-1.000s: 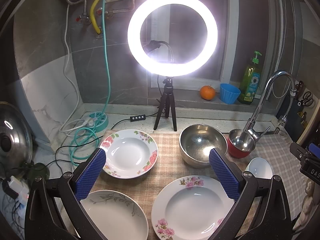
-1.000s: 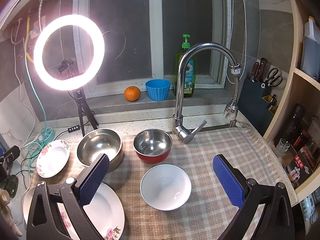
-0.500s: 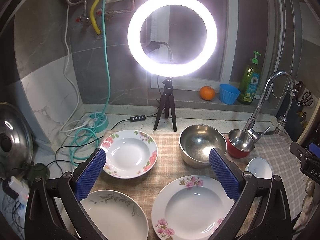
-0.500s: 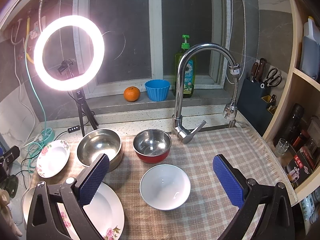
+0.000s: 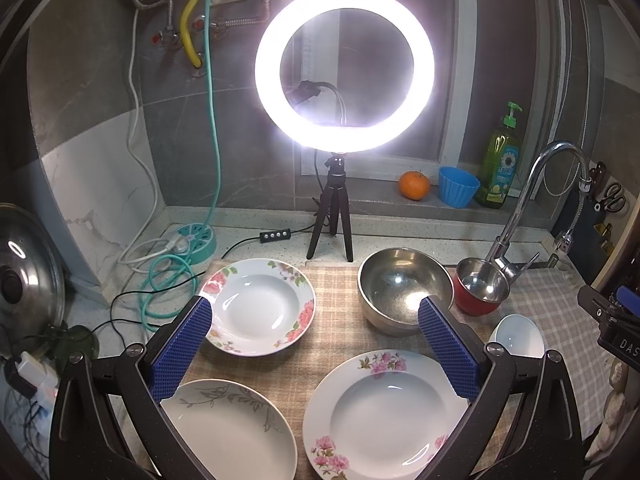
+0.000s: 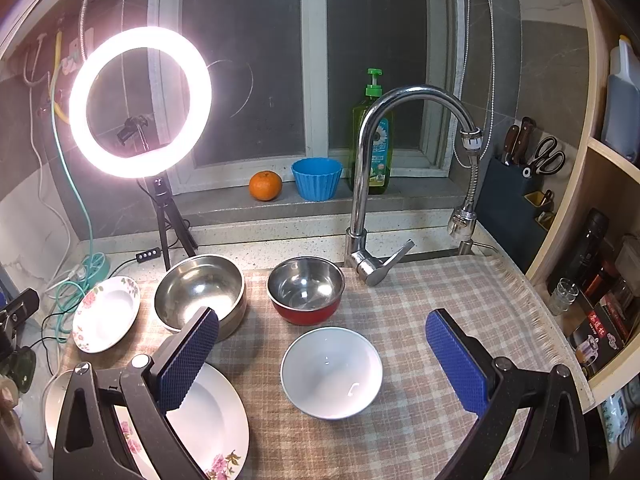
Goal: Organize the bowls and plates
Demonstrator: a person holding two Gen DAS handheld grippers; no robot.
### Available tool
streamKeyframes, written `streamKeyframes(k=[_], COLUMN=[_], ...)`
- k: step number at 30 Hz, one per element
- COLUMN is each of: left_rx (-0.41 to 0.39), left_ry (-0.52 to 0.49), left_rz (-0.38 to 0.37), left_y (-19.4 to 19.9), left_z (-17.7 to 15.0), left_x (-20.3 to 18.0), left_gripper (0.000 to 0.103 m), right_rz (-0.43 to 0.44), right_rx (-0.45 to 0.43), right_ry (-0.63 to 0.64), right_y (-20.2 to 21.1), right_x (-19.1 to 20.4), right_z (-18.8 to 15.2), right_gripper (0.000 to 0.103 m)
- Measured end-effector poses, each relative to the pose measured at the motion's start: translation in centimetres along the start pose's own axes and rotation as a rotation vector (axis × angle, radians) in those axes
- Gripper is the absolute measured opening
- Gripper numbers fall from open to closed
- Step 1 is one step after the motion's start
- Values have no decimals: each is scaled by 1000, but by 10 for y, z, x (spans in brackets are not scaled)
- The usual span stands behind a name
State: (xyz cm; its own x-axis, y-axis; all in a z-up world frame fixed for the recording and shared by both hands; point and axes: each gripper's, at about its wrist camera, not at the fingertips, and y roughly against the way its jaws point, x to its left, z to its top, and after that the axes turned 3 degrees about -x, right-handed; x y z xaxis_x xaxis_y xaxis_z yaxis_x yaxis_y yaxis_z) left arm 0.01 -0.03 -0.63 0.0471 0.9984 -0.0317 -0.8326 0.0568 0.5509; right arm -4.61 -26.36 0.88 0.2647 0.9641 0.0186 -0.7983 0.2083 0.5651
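We hold our left gripper (image 5: 314, 344) above the checked cloth (image 5: 332, 292) with its blue-padded fingers (image 5: 182, 348) spread wide, gripping nothing and touching nothing. Between them in that view lie a rose-patterned deep plate (image 5: 260, 306) at the far left, a larger pink-flowered plate (image 5: 384, 412) near right, and a white plate with a grey leaf design (image 5: 228, 432) near left, none stacked on another. The large steel bowl (image 5: 404, 284) sits beyond the right finger, with the red-sided steel bowl (image 5: 480, 286) just to its right and the small white bowl (image 5: 518, 336) nearer. Our right gripper (image 6: 322, 350) is likewise wide apart and empty, hovering over the same cloth; the white bowl lies directly between its pads (image 6: 456, 364), untouched, with the red-sided bowl just beyond it and the large steel bowl to the left. A chrome tap (image 6: 384, 152) rises behind the bowls, and a lit ring light (image 6: 140, 102) stands on a tripod at the far left.
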Motion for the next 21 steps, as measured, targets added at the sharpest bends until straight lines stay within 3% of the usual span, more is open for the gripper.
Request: streamKeyframes(k=[9,16,21], left_rx=[19,85,152], left_ry=[9,23,36], left_rz=[-2,-14,-17], left_y=[-5,-18,-27], left_z=[-5,-16,-31], left_x=[3,16,29], left_gripper=[102,101,95], right_rz=[5,63,108], right_rx=[20,50,99], right_ry=[8,15,31], right_y=[-5,-13,-21], right_x=[4,2,3], right_z=[-4,-13,-25], right_gripper=[102,102,85])
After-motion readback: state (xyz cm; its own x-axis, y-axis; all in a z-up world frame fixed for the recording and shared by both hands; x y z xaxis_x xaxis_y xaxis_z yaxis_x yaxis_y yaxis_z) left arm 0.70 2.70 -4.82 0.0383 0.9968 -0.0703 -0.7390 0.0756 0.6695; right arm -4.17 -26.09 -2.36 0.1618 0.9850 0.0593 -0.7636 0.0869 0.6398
